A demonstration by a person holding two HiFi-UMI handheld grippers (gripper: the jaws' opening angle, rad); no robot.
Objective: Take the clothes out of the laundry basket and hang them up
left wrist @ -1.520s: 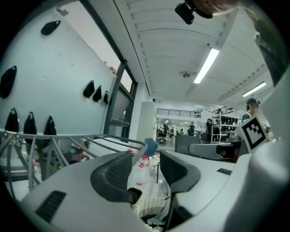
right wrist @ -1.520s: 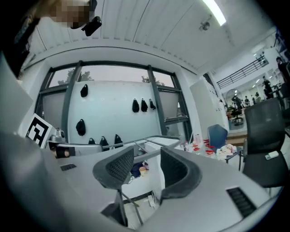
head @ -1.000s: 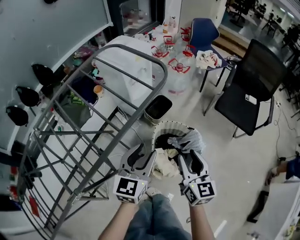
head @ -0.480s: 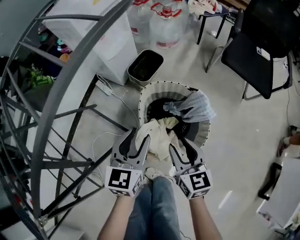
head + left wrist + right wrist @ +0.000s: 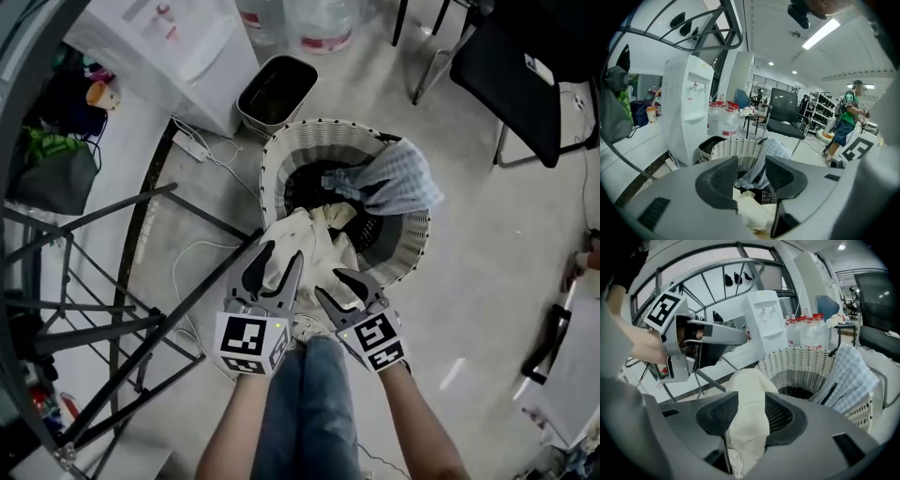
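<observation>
L hand-held gripper [image 5: 281,255], R hand-held gripper [image 5: 330,284] dropped to cream garment [image 5: 314,248].

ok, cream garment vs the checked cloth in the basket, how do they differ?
The cream garment is plain and spills over the near rim of the laundry basket; the checked cloth is blue-grey patterned and drapes over its right rim. Both hang partly outside it.

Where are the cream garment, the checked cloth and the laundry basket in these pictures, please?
cream garment [image 5: 314,248], head view, on its middle, over the near rim.
checked cloth [image 5: 398,178], head view, on its draped middle.
laundry basket [image 5: 409,251], head view, on its woven right wall.
</observation>
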